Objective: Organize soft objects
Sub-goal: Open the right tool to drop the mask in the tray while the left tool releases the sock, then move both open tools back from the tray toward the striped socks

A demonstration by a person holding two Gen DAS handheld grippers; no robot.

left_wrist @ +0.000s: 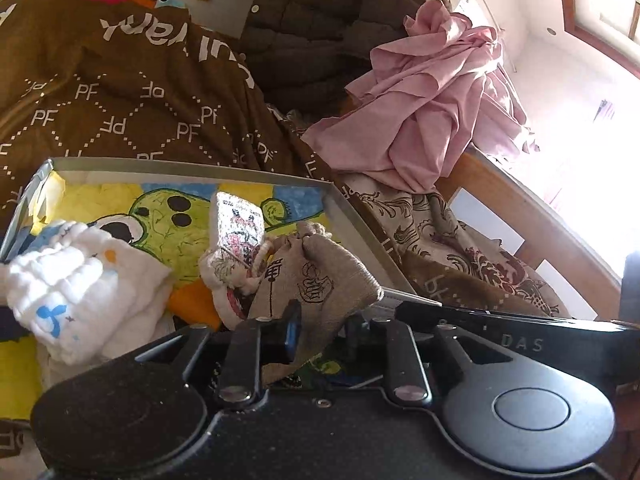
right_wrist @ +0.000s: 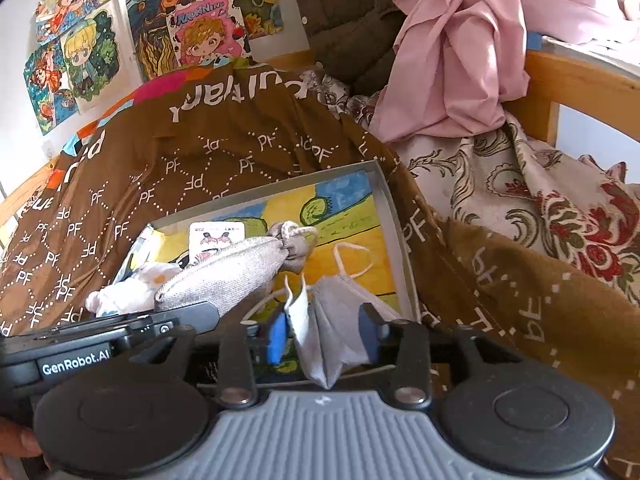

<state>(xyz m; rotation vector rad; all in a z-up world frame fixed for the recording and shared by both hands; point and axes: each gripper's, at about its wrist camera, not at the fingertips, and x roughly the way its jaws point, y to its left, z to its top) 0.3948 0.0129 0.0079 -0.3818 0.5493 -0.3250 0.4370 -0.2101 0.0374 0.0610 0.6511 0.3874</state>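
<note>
A shallow grey box lined with a yellow and green cartoon drawing lies on a brown "PF" blanket. My left gripper is shut on a burlap drawstring pouch, which hangs over the box's near right part. In the box lie a white quilted cloth at the left and a small printed tissue pack in the middle. In the right wrist view, my right gripper is shut on a grey-white face mask over the near right of the box. The pouch sticks out from the left.
The brown blanket covers the bed around the box. A floral cloth lies to the right, with crumpled pink fabric and a dark quilted jacket behind. A wooden bed rail runs along the right. Drawings hang on the wall.
</note>
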